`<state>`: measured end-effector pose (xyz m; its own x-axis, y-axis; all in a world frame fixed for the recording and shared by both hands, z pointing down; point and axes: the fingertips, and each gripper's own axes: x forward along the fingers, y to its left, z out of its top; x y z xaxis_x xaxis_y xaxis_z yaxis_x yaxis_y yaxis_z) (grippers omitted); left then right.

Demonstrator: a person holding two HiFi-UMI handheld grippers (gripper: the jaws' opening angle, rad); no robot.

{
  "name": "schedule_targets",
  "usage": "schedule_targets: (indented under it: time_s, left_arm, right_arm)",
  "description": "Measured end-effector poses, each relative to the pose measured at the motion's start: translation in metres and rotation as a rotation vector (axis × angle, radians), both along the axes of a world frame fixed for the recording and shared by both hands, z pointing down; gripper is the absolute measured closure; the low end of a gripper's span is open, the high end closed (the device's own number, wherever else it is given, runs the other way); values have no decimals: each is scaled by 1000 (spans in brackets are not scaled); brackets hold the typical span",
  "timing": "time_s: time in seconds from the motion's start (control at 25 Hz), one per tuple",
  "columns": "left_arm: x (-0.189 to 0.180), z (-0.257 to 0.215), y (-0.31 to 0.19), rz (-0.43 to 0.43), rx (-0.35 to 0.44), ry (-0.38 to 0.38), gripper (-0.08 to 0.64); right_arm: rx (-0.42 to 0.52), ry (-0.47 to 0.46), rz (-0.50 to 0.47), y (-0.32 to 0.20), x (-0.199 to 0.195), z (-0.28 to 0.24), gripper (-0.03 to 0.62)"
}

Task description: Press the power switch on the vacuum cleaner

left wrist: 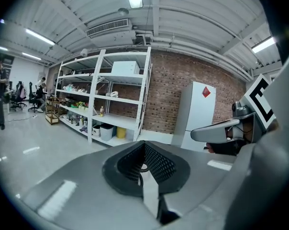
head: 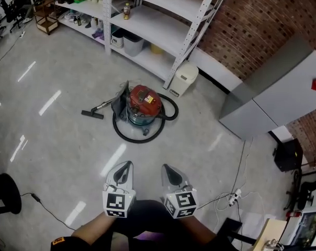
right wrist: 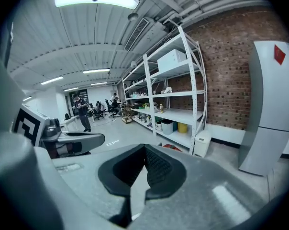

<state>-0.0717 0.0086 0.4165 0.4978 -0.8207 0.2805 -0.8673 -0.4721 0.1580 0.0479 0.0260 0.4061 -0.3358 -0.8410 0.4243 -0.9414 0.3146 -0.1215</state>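
the red-topped vacuum cleaner (head: pixel 143 106) sits on the floor at mid-frame, just below the white shelving (head: pixel 157 10), well apart from the left gripper (head: pixel 125 168) and right gripper (head: pixel 167 168) at bottom centre, both with jaws closed together, empty.

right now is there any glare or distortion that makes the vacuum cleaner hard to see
Head view: white light streaks on the glossy floor, but the vacuum cleaner is sharp and evenly lit. Left gripper view: fisheye bends the shelving, corners go dark. Right gripper view: same fisheye, ceiling light blown out.
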Motion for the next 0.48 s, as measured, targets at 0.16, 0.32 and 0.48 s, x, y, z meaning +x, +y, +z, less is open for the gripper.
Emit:
schedule_targets:
  time_s: [0.16,0.32,0.48]
  left_arm:
    - [-15,-1,-29,1,11,15,545]
    - [-19,-9,-56,12,33,27,545]
    - [-20,-12,-67,11,40,36,545]
  right_arm:
    - [20,12,9,-26,-13,-5,600]
    - [31,19,27,-46,-18,-11,600]
    - [36,28,34,-58,-17,-13,600]
